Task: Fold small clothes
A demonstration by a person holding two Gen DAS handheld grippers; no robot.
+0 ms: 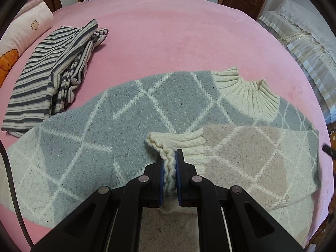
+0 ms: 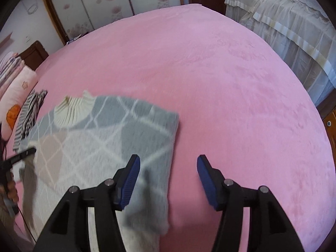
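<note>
A small grey, beige and cream diamond-pattern sweater (image 1: 130,113) lies flat on the pink bed (image 1: 172,33), its cream ribbed collar (image 1: 250,96) at the far right. One sleeve (image 1: 252,157) is folded across the body. My left gripper (image 1: 170,157) is shut on that sleeve's cream ribbed cuff (image 1: 168,145). In the right wrist view the sweater (image 2: 100,138) lies to the left, blurred. My right gripper (image 2: 168,163) is open and empty, its left fingertip (image 2: 134,163) over the sweater's right edge, the other over bare bed.
A crumpled grey-and-cream striped garment (image 1: 52,73) lies on the bed left of the sweater. Pink pillows (image 1: 23,33) sit at the far left. A lace-covered piece of furniture (image 2: 289,35) stands beyond the bed's right side. Wardrobe doors and a brown door are behind.
</note>
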